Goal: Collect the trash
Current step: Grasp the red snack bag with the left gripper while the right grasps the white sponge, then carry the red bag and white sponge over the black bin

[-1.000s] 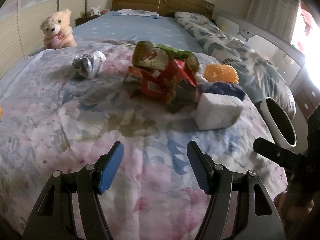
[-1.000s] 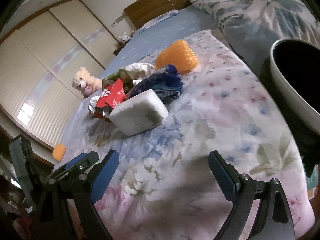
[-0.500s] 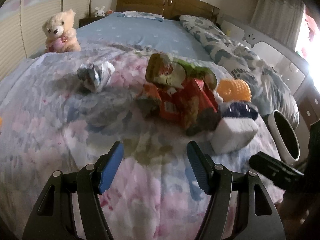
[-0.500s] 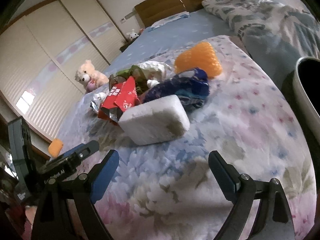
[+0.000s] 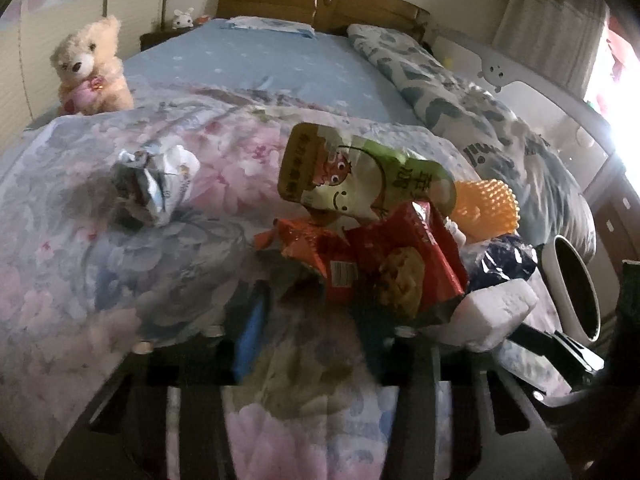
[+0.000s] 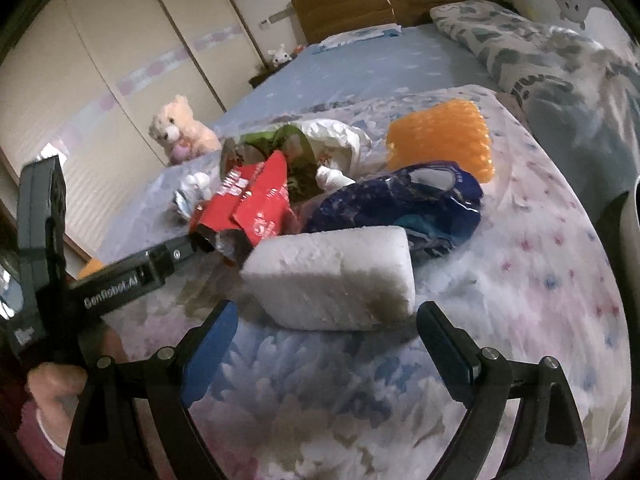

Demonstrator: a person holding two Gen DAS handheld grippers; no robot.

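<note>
Left tool (image 5: 308, 328) closing at red wrapper (image 5: 400, 264), grip unclear from blur; right tool (image 6: 324, 344) spread, facing white foam block (image 6: 332, 276) on bed (image 6: 520, 320).

"GenRobot.AI" in white along the left gripper (image 6: 200, 242) arm; wrapper print illegible

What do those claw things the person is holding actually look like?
Each claw is a black plastic frame of struts joined by silver screws, ending in two fingers with blue pads. The right claw shows this clearly. The left claw has white lettering along its arm. The hand holding it wears a pinkish-red sleeve.
</note>
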